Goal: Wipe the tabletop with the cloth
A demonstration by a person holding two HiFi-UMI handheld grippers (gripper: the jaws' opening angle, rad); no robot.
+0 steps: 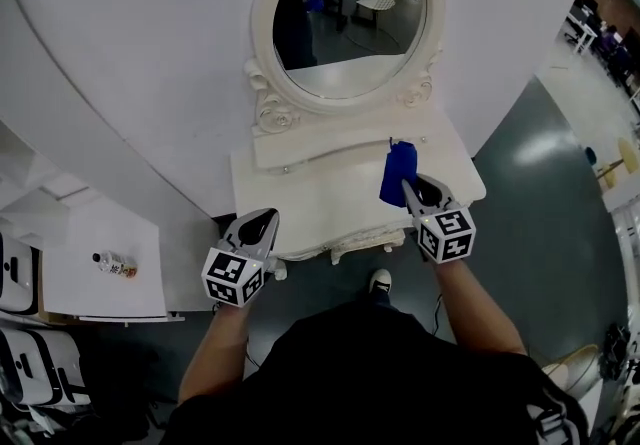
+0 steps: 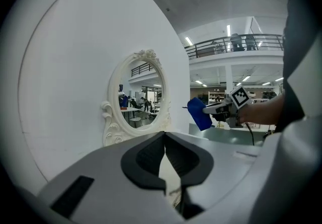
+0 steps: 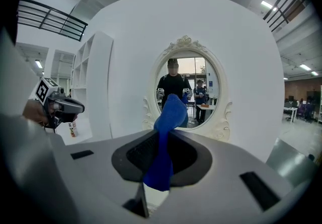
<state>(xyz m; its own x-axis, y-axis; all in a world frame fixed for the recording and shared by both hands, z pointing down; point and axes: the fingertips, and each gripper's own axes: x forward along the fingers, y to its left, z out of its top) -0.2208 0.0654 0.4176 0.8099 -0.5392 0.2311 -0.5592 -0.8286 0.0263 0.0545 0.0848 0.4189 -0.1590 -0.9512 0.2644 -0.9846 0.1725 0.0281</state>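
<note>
White tabletop (image 1: 300, 195) sits under an oval mirror (image 1: 345, 23). Toward its 3 o'clock edge the right gripper (image 1: 409, 185) clamps the cloth (image 1: 397, 173), raised above the surface. At 7 o'clock the left gripper (image 1: 265, 218) has its jaws together, empty.

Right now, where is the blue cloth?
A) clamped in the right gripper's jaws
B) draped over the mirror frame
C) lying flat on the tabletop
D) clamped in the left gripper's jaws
A: the right gripper view shows the blue cloth pinched between the jaws of the right gripper, raised off the tabletop. The left gripper has its jaws together on nothing.
</note>
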